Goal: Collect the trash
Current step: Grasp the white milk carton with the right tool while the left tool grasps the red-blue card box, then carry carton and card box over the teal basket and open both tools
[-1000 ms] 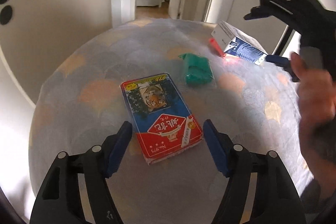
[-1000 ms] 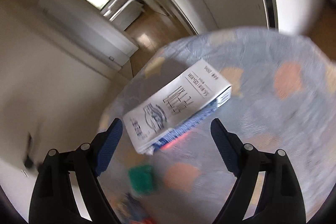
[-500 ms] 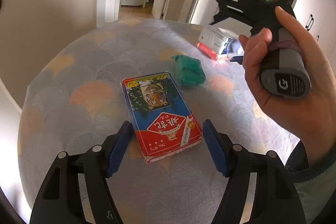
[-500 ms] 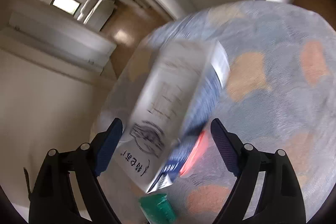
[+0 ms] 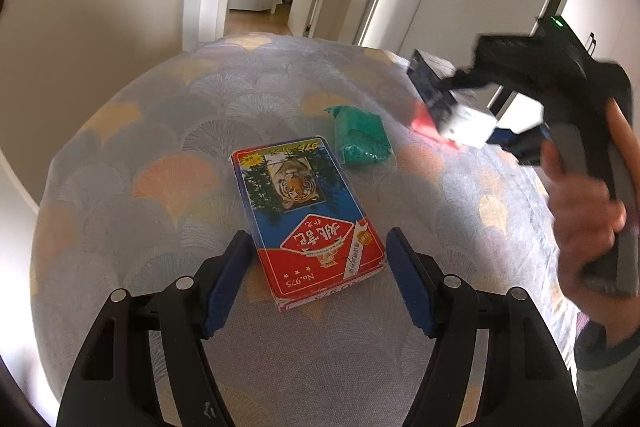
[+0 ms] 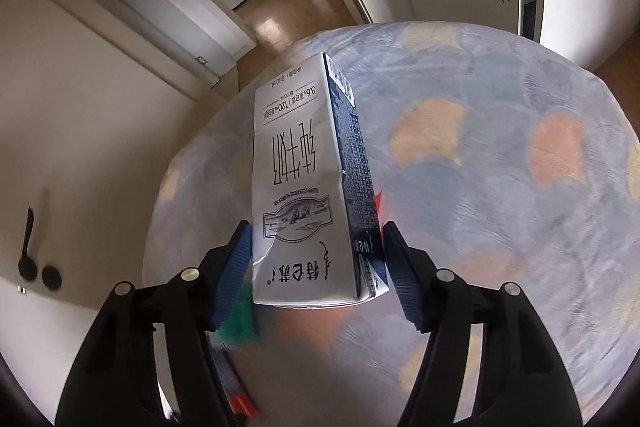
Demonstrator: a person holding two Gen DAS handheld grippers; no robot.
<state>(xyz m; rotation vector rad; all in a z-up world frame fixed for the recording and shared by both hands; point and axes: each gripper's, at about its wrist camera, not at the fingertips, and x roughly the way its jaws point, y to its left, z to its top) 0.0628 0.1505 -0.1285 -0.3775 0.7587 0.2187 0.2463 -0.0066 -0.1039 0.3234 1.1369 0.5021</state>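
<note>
Milk carton (image 6: 308, 187) is clamped by the just-closing right gripper (image 6: 316, 263); at 6 o'clock of the card box (image 5: 308, 223), the left gripper (image 5: 318, 279) is held open.

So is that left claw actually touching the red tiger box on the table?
Apart. In the left wrist view the left gripper straddles the near end of the tiger box, with patterned tablecloth visible between each blue pad and the box's sides.

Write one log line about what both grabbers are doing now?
left gripper: open around red-and-blue tiger card box | right gripper: closing onto white milk carton
</note>
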